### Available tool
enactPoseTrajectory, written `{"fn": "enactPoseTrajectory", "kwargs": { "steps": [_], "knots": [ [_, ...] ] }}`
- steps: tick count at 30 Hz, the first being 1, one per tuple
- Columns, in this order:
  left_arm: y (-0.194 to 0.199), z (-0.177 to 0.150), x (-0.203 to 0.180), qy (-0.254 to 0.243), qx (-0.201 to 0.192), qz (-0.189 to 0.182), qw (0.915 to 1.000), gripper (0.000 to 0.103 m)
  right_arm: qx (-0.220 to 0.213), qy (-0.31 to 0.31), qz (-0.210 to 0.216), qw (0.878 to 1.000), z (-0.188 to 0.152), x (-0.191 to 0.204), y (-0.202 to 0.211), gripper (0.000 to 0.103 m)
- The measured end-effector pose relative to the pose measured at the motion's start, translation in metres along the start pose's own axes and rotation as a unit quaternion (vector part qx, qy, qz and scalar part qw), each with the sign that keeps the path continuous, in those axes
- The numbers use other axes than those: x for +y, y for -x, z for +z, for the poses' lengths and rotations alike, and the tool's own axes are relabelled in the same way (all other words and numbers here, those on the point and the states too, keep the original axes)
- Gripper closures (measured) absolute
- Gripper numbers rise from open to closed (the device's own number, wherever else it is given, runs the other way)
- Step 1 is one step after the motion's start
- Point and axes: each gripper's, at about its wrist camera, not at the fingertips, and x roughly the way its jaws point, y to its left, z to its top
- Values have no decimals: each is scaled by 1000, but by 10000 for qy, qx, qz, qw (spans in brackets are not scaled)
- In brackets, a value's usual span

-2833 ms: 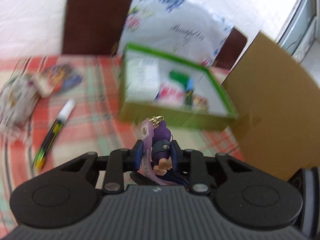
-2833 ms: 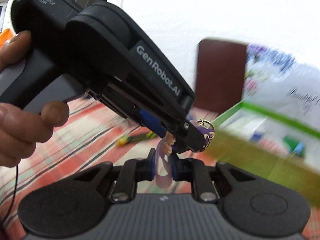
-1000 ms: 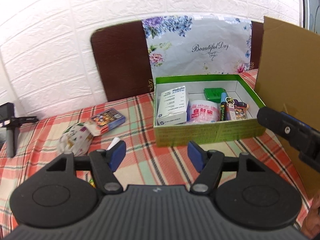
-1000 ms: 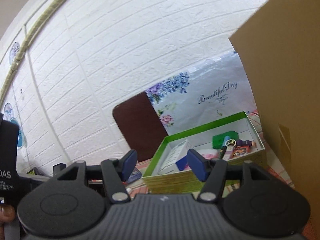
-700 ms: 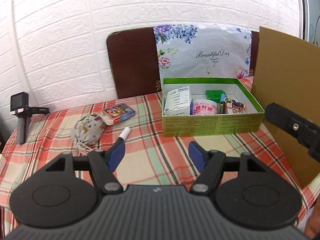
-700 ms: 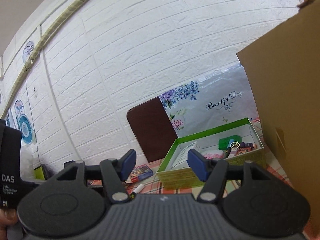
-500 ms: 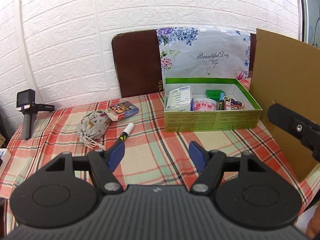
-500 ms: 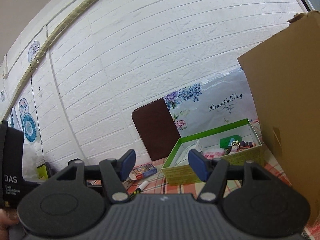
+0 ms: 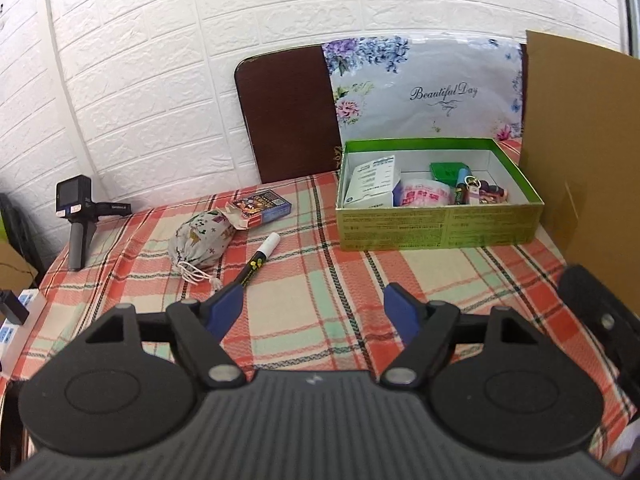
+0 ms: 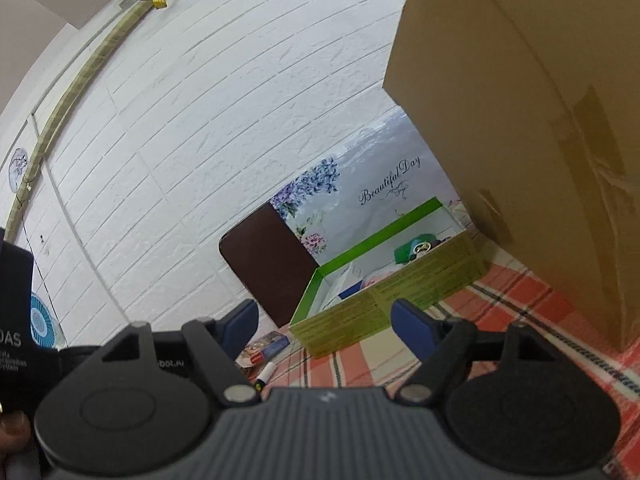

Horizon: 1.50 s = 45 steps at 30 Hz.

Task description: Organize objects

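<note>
You are part-way through. The green box (image 9: 438, 227) already holds several things: a white carton (image 9: 372, 181), a pink packet (image 9: 426, 195), a green case (image 9: 448, 169), a slim tube and a keyring charm (image 9: 474, 188) packed along its right side. Three things are left out on the plaid cloth (image 9: 320, 320): the marker (image 9: 260, 258), the pouch (image 9: 202, 238) and the card box (image 9: 260, 208).

Both of your tools are empty. The left gripper (image 9: 314, 310) has its jaws spreading apart with nothing between them, only cloth beyond. The right gripper (image 10: 326, 322) is widening too, and holds nothing; it points low toward the green box's near wall.

The marker lies flat, white cap toward the green box, dark barrel toward you, just ahead of the left blue pad. It looks like the likeliest next pick. The pouch sits left of it, soft and lumpy, drawstring trailing toward the marker. The card box lies behind the pouch with its end flap open, touching or nearly touching it; I cannot tell which.

The green box sits at the back right, beside a cardboard panel (image 9: 580, 140).
</note>
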Motion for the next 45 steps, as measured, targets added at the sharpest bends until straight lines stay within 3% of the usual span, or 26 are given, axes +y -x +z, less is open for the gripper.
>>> {"fn": "enactPoseTrajectory", "kwargs": {
  "steps": [4,8,17,24,28,33,39,45],
  "knots": [
    [-7,11,-23,-11,118,159,9998,24,-304,155,120,9993,5,-20,9,25],
    [-15,25,-45,-156,-35,190,9997,24,-638,695,317,9950,1,-29,17,24],
    [-46,35,-51,-198,-174,-83,9996,23,-514,951,286,9937,-1,-35,-8,24],
    [-52,30,-19,43,-196,-263,9995,22,-130,1099,281,9935,-9,-21,-27,24],
    [-40,21,11,315,-562,-50,9979,10,68,1232,271,9920,-8,-5,-30,23],
    [-26,6,47,558,-760,162,9954,8,96,1521,188,9881,-2,22,-22,21],
    [-19,-15,85,865,-487,-151,9950,8,65,1679,89,9857,-1,57,-12,19],
    [-14,-30,107,1067,-301,-152,9937,10,253,1755,131,9841,-6,82,-3,19]
  ]
}}
